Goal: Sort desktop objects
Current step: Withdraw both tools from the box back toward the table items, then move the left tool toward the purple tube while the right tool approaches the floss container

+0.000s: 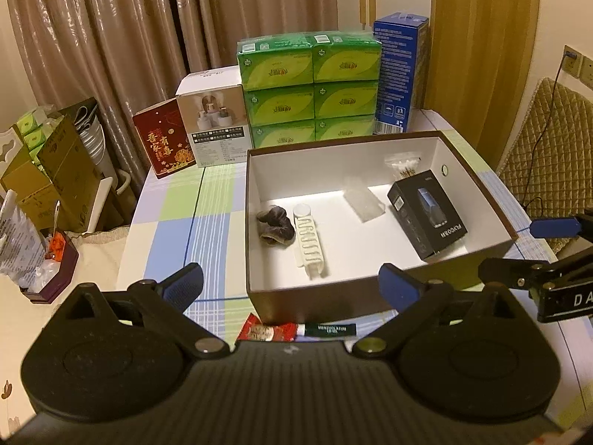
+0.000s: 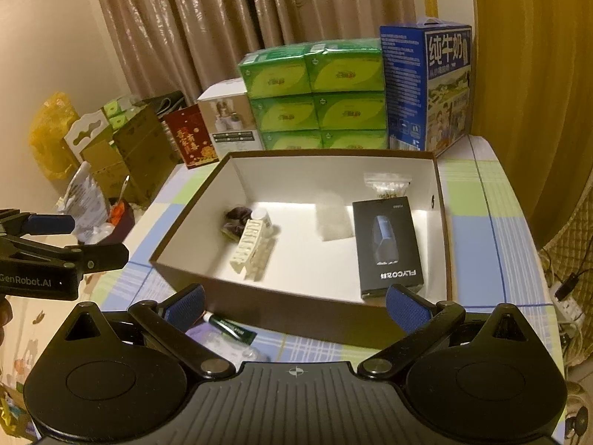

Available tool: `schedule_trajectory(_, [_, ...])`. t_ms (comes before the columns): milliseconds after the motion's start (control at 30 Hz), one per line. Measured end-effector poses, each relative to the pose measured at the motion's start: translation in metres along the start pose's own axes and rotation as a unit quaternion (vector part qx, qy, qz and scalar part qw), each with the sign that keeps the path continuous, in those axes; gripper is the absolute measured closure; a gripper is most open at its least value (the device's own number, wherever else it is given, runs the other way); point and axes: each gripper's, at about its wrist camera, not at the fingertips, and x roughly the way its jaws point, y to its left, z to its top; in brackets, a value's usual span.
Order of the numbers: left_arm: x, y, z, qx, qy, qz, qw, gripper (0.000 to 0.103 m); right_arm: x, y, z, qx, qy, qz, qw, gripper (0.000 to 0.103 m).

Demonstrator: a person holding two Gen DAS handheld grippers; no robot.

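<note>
**Ana:** Jaws first: from the left wrist camera, the left gripper (image 1: 291,289) stands wide apart with nothing between its blue pads. It hovers at the near wall of the open box (image 1: 315,296). Inside lie a dark scrunchie (image 1: 274,227), a white clip (image 1: 310,246), a black carton (image 1: 428,213), a clear case (image 1: 363,200) and a bag of cotton swabs (image 1: 404,165).

**Ben:** What remains outside?

**Ana:** On the checked tablecloth (image 1: 178,230), just in front of that wall, a red sachet (image 1: 265,332) touches a dark green lip balm tube (image 1: 328,328). I judge one of them is next: come down low, straddle it across its narrow side, and mind the box wall.

**Ben:** And the right wrist camera?

**Ana:** The right gripper (image 2: 294,307) is likewise spread and empty. The tube (image 2: 231,328) shows beside its left finger (image 2: 185,306), near something pale and clear (image 2: 229,346) that I cannot identify. The sachet is hidden there, and both gripper bodies cut off the nearest strip of table.
</note>
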Motion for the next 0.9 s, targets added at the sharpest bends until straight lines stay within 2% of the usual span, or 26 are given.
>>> schedule_trajectory(400, [-0.022,0.005,-0.038,0.000,0.011,0.005,0.9999,0.001,-0.012,0.025,-0.026,-0.026,0.010,0.024,0.999,0.002])
schedule_trajectory(667, [-0.029,0.008,-0.062,0.007,0.020,0.025,0.9995,0.001,-0.014,0.033,-0.044,-0.021,0.017,0.018,0.999,0.002])
schedule_trajectory(900, [-0.029,0.010,-0.079,0.011,0.036,0.019,0.9991,0.001,-0.009,0.036,-0.057,0.001,0.038,0.027,0.999,0.002])
